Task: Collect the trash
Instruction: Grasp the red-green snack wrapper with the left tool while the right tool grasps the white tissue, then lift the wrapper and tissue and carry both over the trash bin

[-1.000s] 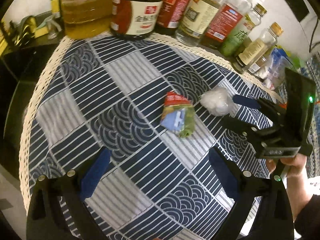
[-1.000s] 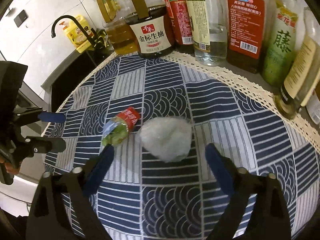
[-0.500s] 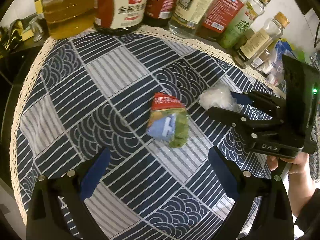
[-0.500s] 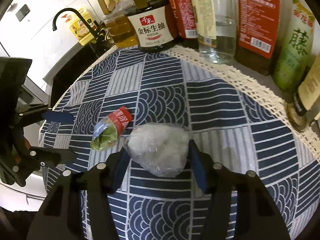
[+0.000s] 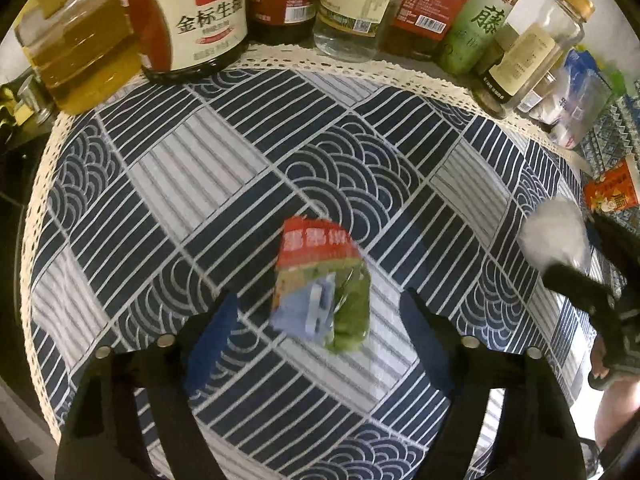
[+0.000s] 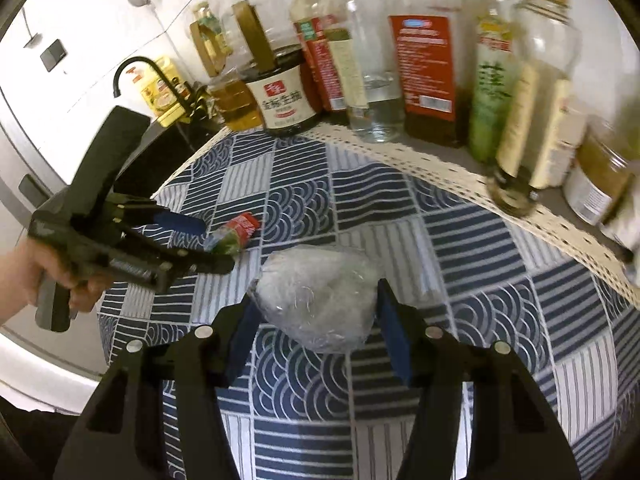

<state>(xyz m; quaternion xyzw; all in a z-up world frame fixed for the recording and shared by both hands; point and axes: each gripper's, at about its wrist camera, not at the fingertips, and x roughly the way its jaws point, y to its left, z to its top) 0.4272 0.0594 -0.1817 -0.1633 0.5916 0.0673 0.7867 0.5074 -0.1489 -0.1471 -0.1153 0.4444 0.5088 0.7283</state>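
So the back edge of the patterned tablecloth (image 5: 224,168) is lined with condiments: a big soy sauce jug (image 5: 192,20), a cooking oil bottle (image 5: 76,48), a clear vinegar bottle (image 5: 352,4), a red-label bottle (image 6: 430,76) and a green-label one (image 6: 490,88); they're well apart from the trash, so nothing sits between the grippers and their targets; a black tap (image 6: 138,70) curves up at the far left over a dark sink area.

The crumpled snack wrapper (image 5: 320,280) lies flat on the cloth, long axis running roughly away from the left camera, red end pointing toward the bottles, green-and-blue end nearest the left gripper (image 5: 320,332); its blue pads (image 5: 210,336) are spread wide on either side of the wrapper and not touching it.

The right gripper (image 6: 316,332) is pinching a crumpled clear plastic wad (image 6: 316,300), pads pressed in on both flanks; the wad's widest span runs across between the pads. Can't tell whether it's resting on the cloth or slightly raised.

Hard to read: both views are motion-blurred, the wrapper's print is smeared, and in the right view the left gripper's lower finger covers part of the wrapper; in the left view the right gripper is cut off at the frame edge, with only part of the wad showing.
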